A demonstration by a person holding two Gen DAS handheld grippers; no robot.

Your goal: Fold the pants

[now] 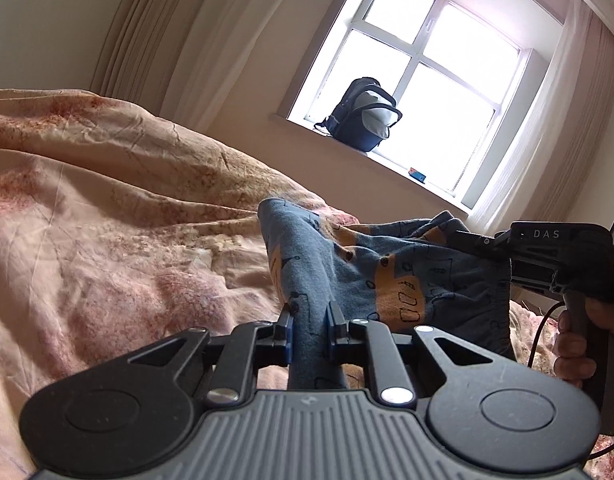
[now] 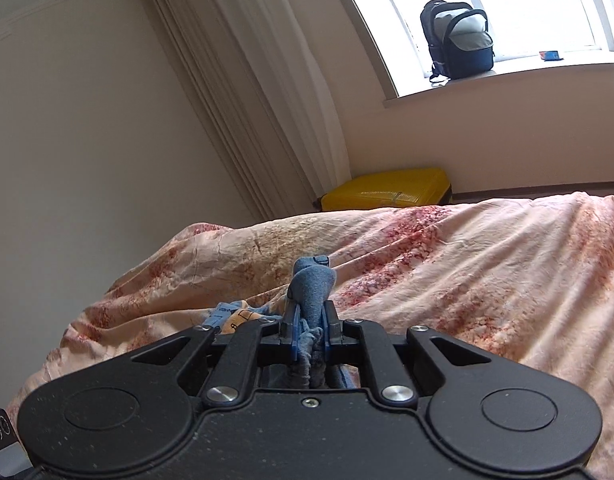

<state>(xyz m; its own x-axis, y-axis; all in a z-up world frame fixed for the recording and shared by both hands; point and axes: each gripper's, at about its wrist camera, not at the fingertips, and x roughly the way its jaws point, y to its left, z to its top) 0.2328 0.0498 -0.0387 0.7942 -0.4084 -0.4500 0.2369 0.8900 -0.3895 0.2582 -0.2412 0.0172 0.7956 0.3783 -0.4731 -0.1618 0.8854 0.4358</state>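
Pants (image 1: pixel 371 276) are pinched by left gripper (image 1: pixel 310 320) and right gripper (image 2: pixel 310 320), lifted above bed (image 1: pixel 107 220); fold step, next to be laid flat.

I can read only one marking: the white letters "DAS" on the black body of the right gripper (image 1: pixel 459 236), seen from my left wrist camera.
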